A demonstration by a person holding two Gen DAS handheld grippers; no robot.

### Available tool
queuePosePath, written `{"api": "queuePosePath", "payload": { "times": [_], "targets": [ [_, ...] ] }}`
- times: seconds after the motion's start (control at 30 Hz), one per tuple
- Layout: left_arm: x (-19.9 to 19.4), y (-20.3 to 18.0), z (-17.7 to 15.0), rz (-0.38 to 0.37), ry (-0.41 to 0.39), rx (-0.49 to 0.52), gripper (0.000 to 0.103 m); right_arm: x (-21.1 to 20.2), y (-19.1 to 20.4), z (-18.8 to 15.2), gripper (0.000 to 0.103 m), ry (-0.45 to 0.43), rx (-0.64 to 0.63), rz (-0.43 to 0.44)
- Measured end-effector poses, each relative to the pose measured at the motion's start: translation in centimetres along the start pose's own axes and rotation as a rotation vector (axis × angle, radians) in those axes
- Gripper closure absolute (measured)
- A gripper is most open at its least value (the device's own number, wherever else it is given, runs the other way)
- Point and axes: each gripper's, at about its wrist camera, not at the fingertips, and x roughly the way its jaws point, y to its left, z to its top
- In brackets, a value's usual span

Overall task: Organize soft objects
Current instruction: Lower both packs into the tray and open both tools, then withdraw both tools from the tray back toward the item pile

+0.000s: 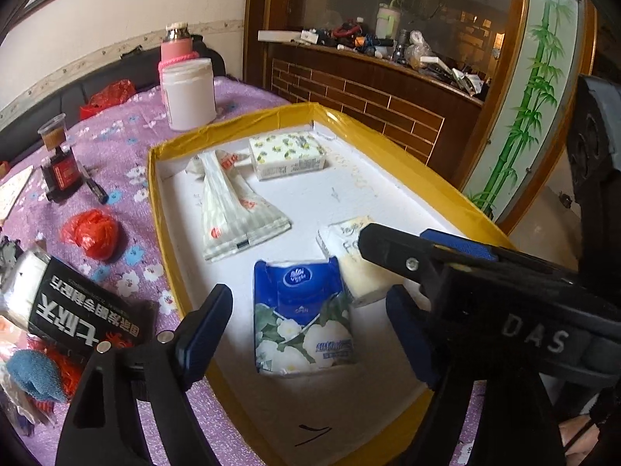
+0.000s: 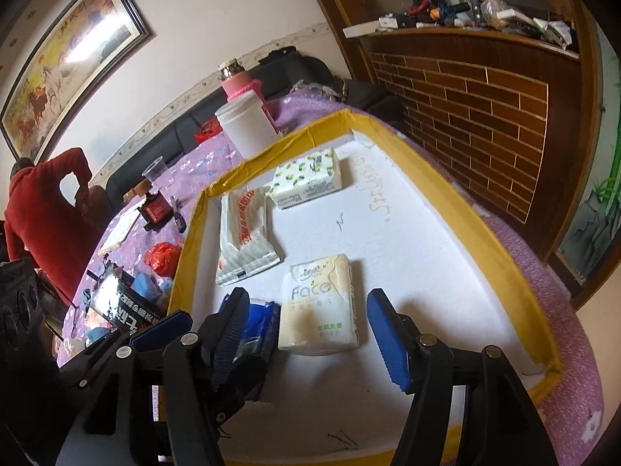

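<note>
Inside, yellow-rimmed white tray [image 1: 163, 194] on the purple floral counter [image 1: 116, 147], left tongs [image 1: 306, 322] spread wide over the blue tissue pack [image 1: 306, 318], right tongs [image 2: 310, 330] spread wide around the cream tissue pack [image 2: 318, 306], lemon-print pack [image 1: 287, 153] at the far end.

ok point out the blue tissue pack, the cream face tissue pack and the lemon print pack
blue tissue pack [image 1: 304, 310], left wrist view, on the middle of its printed front.
cream face tissue pack [image 2: 318, 306], right wrist view, on its front just below the lettering.
lemon print pack [image 2: 306, 178], right wrist view, on its patterned top.
</note>
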Motion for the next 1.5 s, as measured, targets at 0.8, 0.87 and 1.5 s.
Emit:
{"api": "queuePosePath", "payload": {
  "times": [0.8,0.87,1.5],
  "targets": [
    [-10.0,2.3,-1.3,-0.013,-0.068,-0.067,0.02,-7.5,3.7,-1.6,0.027,-0.144,-0.004,0.081],
    [-11.2,3.1,-2.2,-0.004,-0.083,-0.082,0.018,-7.1,4.7,-2.1,0.027,-0.134,-0.029,0.087],
    [-18.6,10.4,-7.9,0.112,-0.157,-0.239,0.017,-8.8,11.8,-6.8,0.026,-0.106,-0.19,0.143]
  ]
}}
